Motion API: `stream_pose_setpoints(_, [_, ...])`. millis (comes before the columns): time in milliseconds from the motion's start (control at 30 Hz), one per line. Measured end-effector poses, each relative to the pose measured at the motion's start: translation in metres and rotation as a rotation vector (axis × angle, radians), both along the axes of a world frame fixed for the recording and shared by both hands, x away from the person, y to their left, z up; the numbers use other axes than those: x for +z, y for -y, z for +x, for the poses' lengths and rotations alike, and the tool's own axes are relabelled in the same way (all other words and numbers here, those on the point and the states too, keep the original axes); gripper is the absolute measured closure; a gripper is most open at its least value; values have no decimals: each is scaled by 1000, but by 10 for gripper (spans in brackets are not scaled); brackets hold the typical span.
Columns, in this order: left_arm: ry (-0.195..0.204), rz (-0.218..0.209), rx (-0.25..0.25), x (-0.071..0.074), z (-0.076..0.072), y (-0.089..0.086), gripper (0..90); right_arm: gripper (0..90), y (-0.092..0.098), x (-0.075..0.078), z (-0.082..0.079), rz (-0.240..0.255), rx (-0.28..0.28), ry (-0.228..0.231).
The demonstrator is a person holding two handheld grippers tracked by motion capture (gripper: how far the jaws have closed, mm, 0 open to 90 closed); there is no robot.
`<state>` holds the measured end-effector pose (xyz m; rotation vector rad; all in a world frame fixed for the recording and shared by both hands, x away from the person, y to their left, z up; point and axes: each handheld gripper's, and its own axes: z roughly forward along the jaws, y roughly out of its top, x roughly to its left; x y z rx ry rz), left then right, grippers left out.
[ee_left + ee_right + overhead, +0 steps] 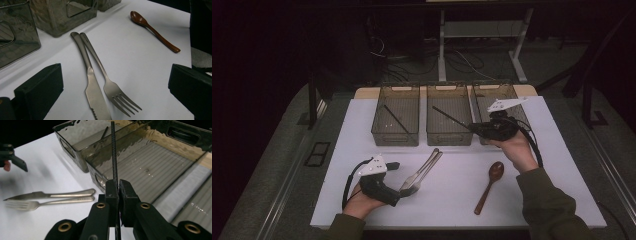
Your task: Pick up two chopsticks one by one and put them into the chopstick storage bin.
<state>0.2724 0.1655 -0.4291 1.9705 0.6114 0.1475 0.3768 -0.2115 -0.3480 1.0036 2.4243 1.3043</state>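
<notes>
A black chopstick (114, 157) is pinched between the closed jaws of the right gripper (117, 192), held over the middle bin (449, 121) at the desk's far edge. The left gripper (115, 92) is held near the front edge, jaws spread around the knife (93, 92) and fork (113, 91) without touching them.

A lab-like test room; dark floor strewn with cables (412, 62), white desk legs (442, 45) behind the table (362, 200).
</notes>
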Motion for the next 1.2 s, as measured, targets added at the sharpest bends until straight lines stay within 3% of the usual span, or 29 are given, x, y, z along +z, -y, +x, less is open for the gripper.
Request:
stream_pose_setpoints(667, [0,-22,-1,1,1,-2,0,849,-85,9,47,-49,-10,-35])
stream_pose_setpoints(867, [5,-27,-1,2,1,-1,0,849,-110,6,62,-85,-7,-42])
stream_pose_setpoints(1200, [6,-30,-8,2,1,-2,0,849,-151,-2,83,-107,-19,-73])
